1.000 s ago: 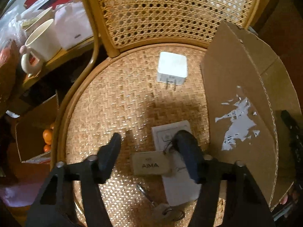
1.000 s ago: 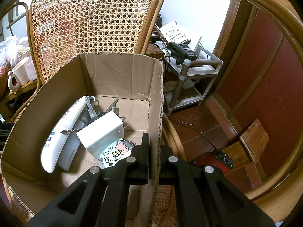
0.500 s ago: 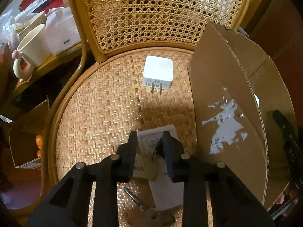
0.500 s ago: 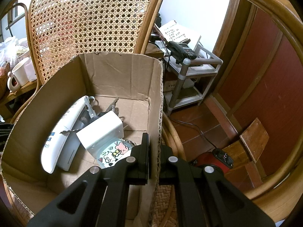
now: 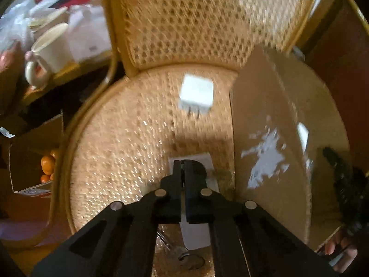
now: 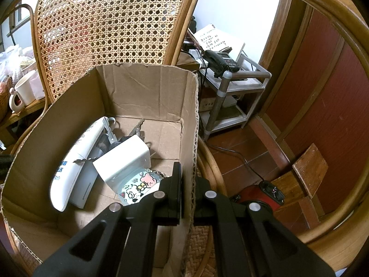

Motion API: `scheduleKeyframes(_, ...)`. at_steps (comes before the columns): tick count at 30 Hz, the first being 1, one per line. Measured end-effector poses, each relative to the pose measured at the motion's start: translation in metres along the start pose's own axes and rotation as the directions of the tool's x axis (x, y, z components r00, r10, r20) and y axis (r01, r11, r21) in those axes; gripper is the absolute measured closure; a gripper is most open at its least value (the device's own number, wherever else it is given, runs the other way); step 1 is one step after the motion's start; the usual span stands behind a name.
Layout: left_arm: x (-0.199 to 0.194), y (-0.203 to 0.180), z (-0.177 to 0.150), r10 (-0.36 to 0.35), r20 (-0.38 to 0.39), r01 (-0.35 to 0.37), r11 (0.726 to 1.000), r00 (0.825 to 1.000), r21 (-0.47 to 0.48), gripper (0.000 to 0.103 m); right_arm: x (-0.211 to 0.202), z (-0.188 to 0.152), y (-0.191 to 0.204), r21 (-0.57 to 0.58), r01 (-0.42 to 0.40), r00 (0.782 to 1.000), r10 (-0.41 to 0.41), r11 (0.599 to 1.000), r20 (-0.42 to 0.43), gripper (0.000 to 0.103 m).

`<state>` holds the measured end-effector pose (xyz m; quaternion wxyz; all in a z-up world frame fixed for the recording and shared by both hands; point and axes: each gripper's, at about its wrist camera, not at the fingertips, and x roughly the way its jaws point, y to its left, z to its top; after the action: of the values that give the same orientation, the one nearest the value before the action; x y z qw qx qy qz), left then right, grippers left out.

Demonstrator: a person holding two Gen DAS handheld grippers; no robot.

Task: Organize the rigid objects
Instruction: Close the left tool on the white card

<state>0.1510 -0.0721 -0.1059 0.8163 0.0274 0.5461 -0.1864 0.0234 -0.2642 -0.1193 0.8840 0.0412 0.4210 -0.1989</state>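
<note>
- Two grippers appear: the left gripper (image 5: 183, 161) is pressed together at lower centre; any clamped item cannot be told.
- Right gripper (image 6: 187, 169) pinches the cardboard box (image 6: 143, 87) wall.

Right black two-finger gripper (image 6: 187, 185) clamped on the right wall of an open brown cardboard box (image 6: 147, 92), one finger inside, one outside. Inside the box: a long white curved plastic case with blue print (image 6: 73, 161) leaning along the left wall, a white rectangular power adapter (image 6: 122, 159) beside it, a round cartoon-sticker item (image 6: 138, 184) just beside the inner finger. Behind, a woven cane chair back (image 6: 108, 20); far left, a white mug (image 6: 23, 92).
</note>
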Motion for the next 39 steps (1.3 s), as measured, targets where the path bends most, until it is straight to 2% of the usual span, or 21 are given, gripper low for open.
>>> scheduleKeyframes(2, -0.01, 0.005, 0.001, -0.01, 0.032, 0.011, 1.0, 0.999, -0.024, 0.101, 0.0, 0.0, 0.0, -0.003, 0.001, 1.0, -0.001, 1.0, 0.0, 0.097)
scheduleKeyframes(7, -0.04, 0.011, 0.002, 0.028, 0.147, -0.021, 0.998, 0.989, -0.051, 0.101, 0.0, 0.0, 0.0, -0.002, 0.001, 1.0, -0.001, 1.0, 0.0, 0.097)
scheduleKeyframes(8, -0.049, 0.011, 0.002, 0.05, 0.189, -0.04, 0.997, 0.981, -0.06, 0.101, 0.0, 0.0, 0.0, -0.002, 0.001, 1.0, -0.001, 1.0, 0.0, 0.097)
scheduleKeyframes(10, -0.065, 0.008, 0.005, 0.109, 0.285, -0.097, 0.994, 0.952, -0.055, 0.101, 0.0, 0.0, 0.0, -0.003, 0.002, 1.0, -0.002, 1.0, 0.0, 0.097)
scheduleKeyframes(12, -0.08, 0.005, 0.006, 0.129, 0.356, -0.12, 0.992, 0.926, -0.048, 0.101, 0.0, 0.0, 0.0, -0.003, 0.002, 1.0, -0.002, 1.0, 0.0, 0.097)
scheduleKeyframes(15, -0.094, -0.005, 0.007, 0.147, 0.422, -0.141, 0.989, 0.894, -0.046, 0.101, 0.0, 0.0, 0.0, -0.003, 0.004, 1.0, -0.004, 1.0, 0.0, 0.097)
scheduleKeyframes(18, -0.097, -0.017, 0.006, 0.159, 0.462, -0.161, 0.986, 0.873, -0.036, 0.101, -0.001, 0.0, 0.0, -0.002, 0.004, 1.0, -0.004, 1.0, 0.0, 0.097)
scheduleKeyframes(21, -0.098, -0.036, 0.005, 0.124, 0.483, -0.138, 0.99, 0.867, -0.007, 0.101, -0.001, 0.001, -0.001, 0.001, 0.005, 1.0, -0.005, 1.0, -0.001, 0.097)
scheduleKeyframes(27, -0.098, -0.075, 0.001, 0.113, 0.514, -0.17, 0.983, 0.85, 0.065, 0.101, -0.001, 0.001, 0.0, -0.002, 0.004, 1.0, -0.004, 1.0, -0.001, 0.097)
scheduleKeyframes(30, -0.099, -0.092, -0.005, 0.083, 0.532, -0.164, 0.981, 0.842, 0.107, 0.101, -0.001, 0.002, -0.001, -0.001, 0.004, 1.0, -0.004, 1.0, -0.001, 0.097)
scheduleKeyframes(32, -0.104, -0.102, -0.011, 0.035, 0.561, -0.14, 0.98, 0.827, 0.145, 0.101, -0.001, 0.002, -0.001, -0.003, 0.004, 1.0, -0.004, 1.0, -0.001, 0.097)
scheduleKeyframes(33, -0.11, -0.107, -0.015, -0.006, 0.592, -0.121, 0.977, 0.806, 0.174, 0.101, -0.001, 0.002, -0.001, -0.004, 0.004, 1.0, -0.004, 1.0, -0.001, 0.097)
scheduleKeyframes(36, -0.121, -0.122, -0.026, -0.028, 0.643, -0.166, 0.957, 0.765, 0.239, 0.101, -0.001, 0.002, -0.001, -0.006, 0.003, 1.0, -0.003, 1.0, -0.001, 0.096)
scheduleKeyframes(37, -0.121, -0.126, -0.028, -0.03, 0.647, -0.179, 0.95, 0.762, 0.255, 0.101, -0.001, 0.002, -0.001, -0.006, 0.003, 1.0, -0.003, 1.0, -0.002, 0.097)
scheduleKeyframes(39, -0.118, -0.13, -0.03, -0.029, 0.63, -0.182, 0.946, 0.776, 0.268, 0.101, -0.001, 0.002, -0.001, -0.006, 0.004, 1.0, -0.004, 1.0, -0.002, 0.096)
